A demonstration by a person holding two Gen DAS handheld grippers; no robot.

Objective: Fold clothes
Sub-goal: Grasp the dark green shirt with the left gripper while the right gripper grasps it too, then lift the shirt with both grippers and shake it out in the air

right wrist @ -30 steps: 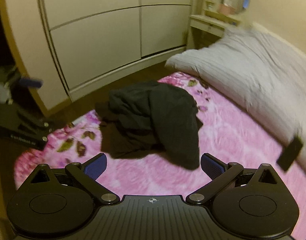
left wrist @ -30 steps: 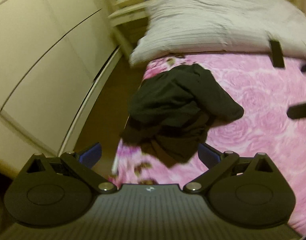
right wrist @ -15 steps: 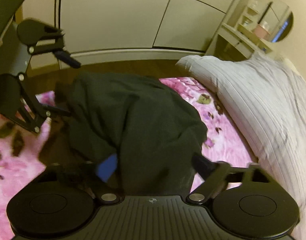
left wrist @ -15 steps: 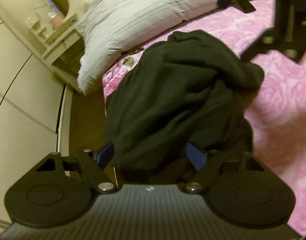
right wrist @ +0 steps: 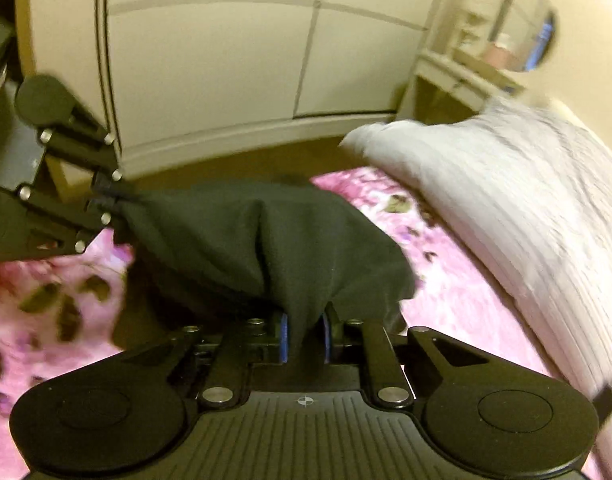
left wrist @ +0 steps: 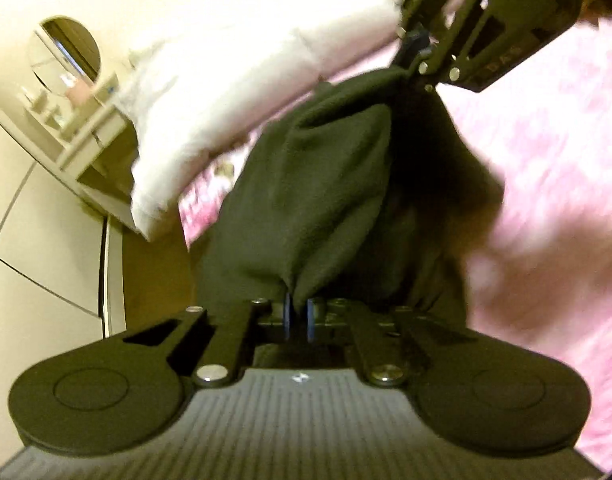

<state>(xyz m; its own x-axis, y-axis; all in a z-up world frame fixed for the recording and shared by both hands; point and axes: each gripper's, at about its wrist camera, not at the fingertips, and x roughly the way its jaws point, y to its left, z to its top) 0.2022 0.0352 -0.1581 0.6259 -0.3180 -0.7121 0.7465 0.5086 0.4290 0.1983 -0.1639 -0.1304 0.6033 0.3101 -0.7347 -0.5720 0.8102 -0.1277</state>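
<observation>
Each hand-held gripper, left (left wrist: 299, 305) and right (right wrist: 304, 330), has just closed, apparently pinching the dark garment (right wrist: 265, 236).

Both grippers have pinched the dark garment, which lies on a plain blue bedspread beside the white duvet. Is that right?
Not quite: the bedspread is pink with a flower print, not plain blue, as the right wrist view shows. The rest holds: the left gripper and right gripper have just closed on the dark garment, beside the white duvet.

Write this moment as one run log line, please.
left tool: just closed, pinching dark garment | right tool: just closed, pinching same garment | garment: bunched on pink blanket | fold: not started
</observation>
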